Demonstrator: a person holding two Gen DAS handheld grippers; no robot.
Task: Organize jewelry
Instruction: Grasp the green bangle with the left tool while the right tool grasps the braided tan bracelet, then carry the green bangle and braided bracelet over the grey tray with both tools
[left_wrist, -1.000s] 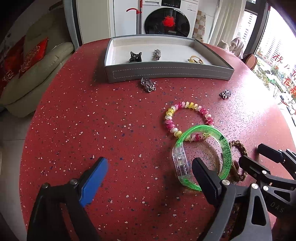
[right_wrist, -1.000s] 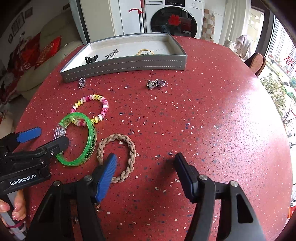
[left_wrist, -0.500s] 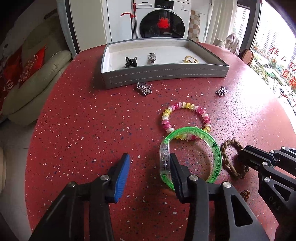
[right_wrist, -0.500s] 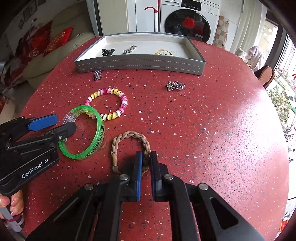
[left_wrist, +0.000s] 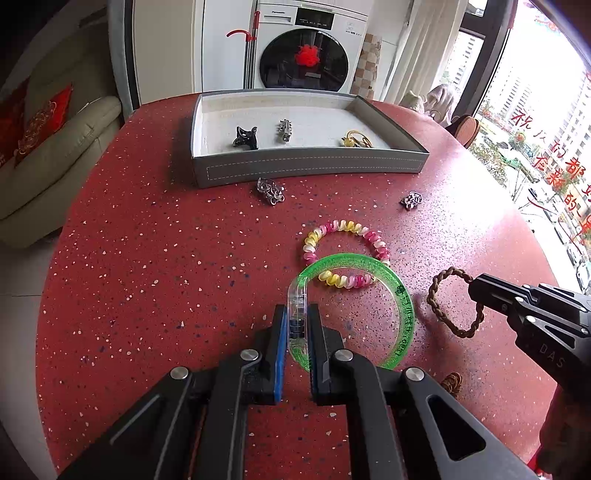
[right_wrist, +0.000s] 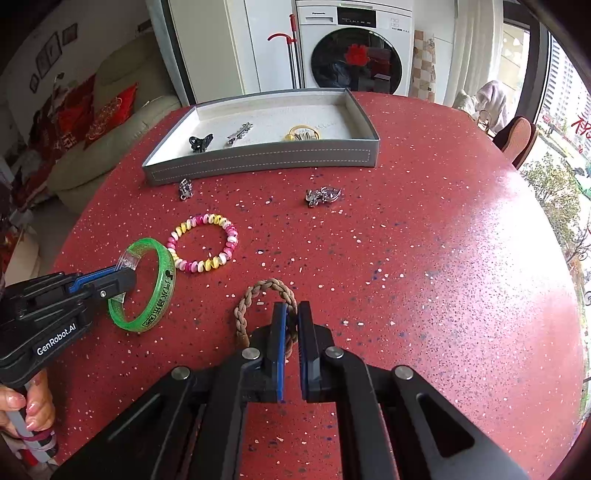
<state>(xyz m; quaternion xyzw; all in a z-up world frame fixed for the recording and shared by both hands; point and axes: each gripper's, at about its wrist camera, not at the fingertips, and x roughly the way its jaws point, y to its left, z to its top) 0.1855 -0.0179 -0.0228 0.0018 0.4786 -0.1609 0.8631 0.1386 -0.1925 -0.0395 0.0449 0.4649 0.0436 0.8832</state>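
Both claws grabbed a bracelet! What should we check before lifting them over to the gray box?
1. Left gripper pinches the green bangle by its clear clasp: ok.
2. Right gripper pinches the brown braided bracelet: ok.
3. Green bangle free of the pink and yellow coil bracelet: not ok, it overlaps it.
4. Bare floor left in the gray tray: ok.
5. Grips firm enough for lifting: cannot tell.

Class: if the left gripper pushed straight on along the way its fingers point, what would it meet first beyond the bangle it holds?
Likely the pink-and-yellow coil bracelet, which lies just past the green bangle clamped in the left gripper; depth is uncertain.
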